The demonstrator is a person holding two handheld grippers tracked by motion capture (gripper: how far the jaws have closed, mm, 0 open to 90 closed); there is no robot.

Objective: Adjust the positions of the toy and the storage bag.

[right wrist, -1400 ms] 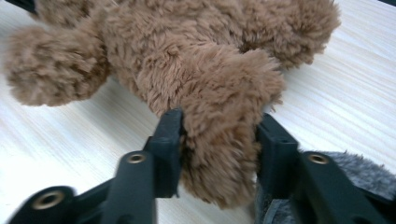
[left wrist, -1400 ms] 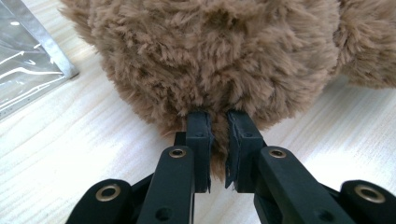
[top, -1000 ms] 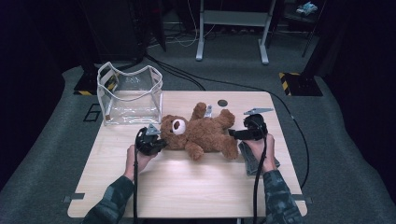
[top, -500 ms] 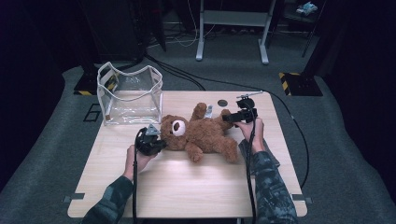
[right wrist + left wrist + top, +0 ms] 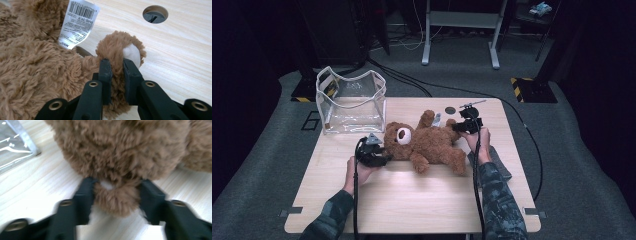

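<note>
Teddy bear (image 5: 432, 145) lengthwise between claws: right claw (image 5: 117, 66) just pinched shut on paw (image 5: 130, 50), left claw (image 5: 116, 192) loosening, ear (image 5: 116, 201) between jaws.

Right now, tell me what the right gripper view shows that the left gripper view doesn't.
Right gripper view: the right gripper pinching the teddy bear's foot, a white barcode tag and a round hole in the table.

Left gripper view: the left gripper, jaws just opened, standing either side of the bear's ear, and a corner of the clear bag.

Both: the brown teddy bear lying on the pale wooden table.
</note>
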